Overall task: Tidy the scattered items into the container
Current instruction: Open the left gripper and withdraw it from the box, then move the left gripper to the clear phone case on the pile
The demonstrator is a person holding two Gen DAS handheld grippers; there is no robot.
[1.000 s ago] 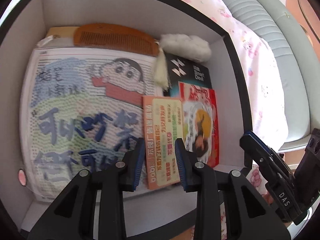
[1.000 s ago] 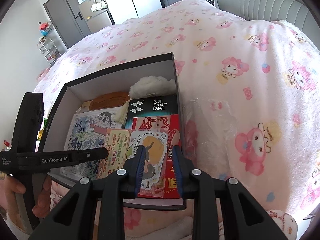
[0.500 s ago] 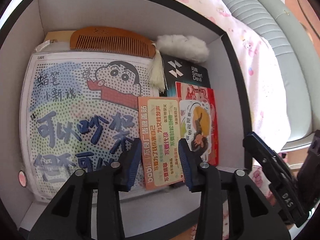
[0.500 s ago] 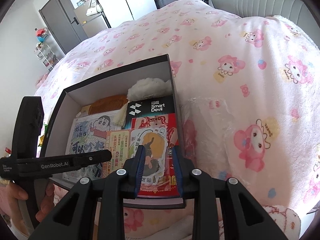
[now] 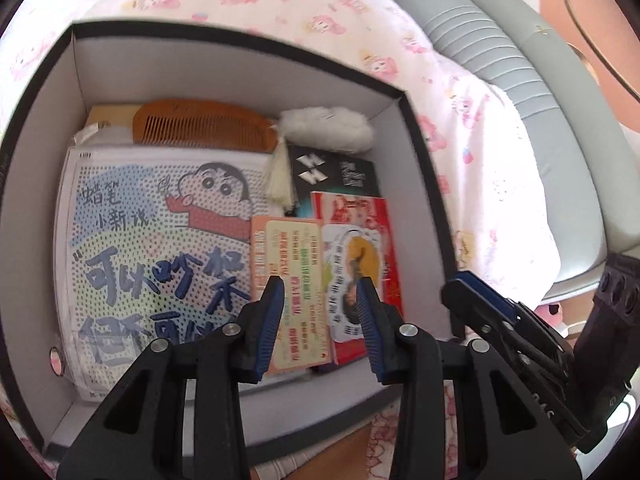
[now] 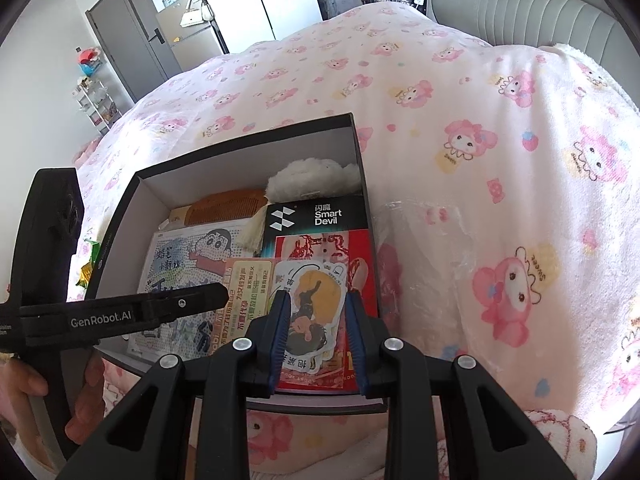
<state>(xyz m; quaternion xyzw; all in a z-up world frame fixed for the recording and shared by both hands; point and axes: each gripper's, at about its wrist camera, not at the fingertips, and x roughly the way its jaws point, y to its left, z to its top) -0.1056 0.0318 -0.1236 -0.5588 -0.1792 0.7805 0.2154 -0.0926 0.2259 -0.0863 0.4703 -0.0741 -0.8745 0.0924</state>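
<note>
Dark box (image 6: pixel 362 184) sitting on pink blanket (image 6: pixel 460 120), already filled. Cartoon sheet (image 5: pixel 152 248) lying flat at left, comb (image 5: pixel 204 126) and white fluff (image 5: pixel 326 128) along far wall, black packet (image 6: pixel 316 218) and red packet (image 5: pixel 360 212) at right, orange card (image 5: pixel 292 292) on top. Left gripper (image 5: pixel 320 316) hovering over box, fingers parted, gripping nothing. Right gripper (image 6: pixel 316 338) hovering at near edge, gap moderate, seemingly empty; sticker (image 6: pixel 312 304) showing between its fingers.
</note>
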